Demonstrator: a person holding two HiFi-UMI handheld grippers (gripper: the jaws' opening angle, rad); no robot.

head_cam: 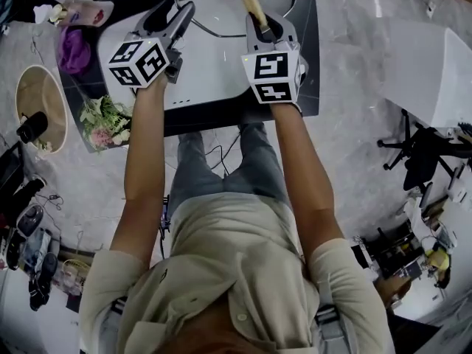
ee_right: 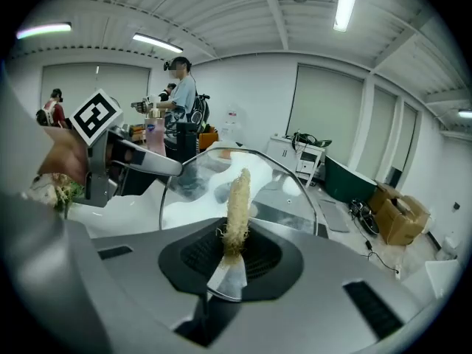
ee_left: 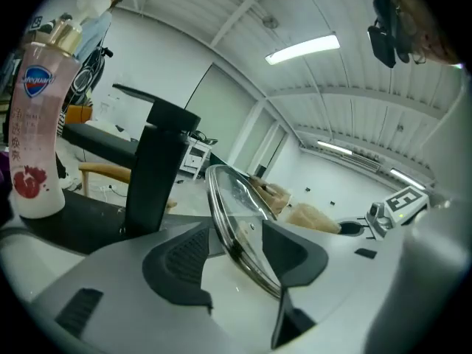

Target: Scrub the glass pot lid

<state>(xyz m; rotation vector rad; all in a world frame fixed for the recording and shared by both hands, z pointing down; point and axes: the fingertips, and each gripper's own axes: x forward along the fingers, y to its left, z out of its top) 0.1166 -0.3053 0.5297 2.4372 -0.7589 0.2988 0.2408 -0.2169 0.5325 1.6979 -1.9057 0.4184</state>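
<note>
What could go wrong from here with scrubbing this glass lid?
1. The glass lid's rim sits between the left gripper's jaws, but they stand apart. With no clamp on it, the lid may slide or tip when pushed.
2. The right gripper pinches the fibrous scrubber only at its low end, so it may bend away under pressure.

Open-plan lab/office bay, not a kitchen. Ribbed industrial ceiling with strip lights (ee_right: 345,2) above the right gripper (ee_right: 234,242). Ahead and to its right: tall pale panels (ee_right: 328,116) (windows or partition, can't tell), a low cabinet (ee_right: 299,157) with gear on top, cardboard boxes (ee_right: 398,212), loose cables (ee_right: 372,253) on the floor. Ahead-left: another person (ee_right: 182,94) standing with dark gear on the head. Head view: polished grey floor (head_cam: 354,87), office chair (head_cam: 422,153) off to the gripper's right.
</note>
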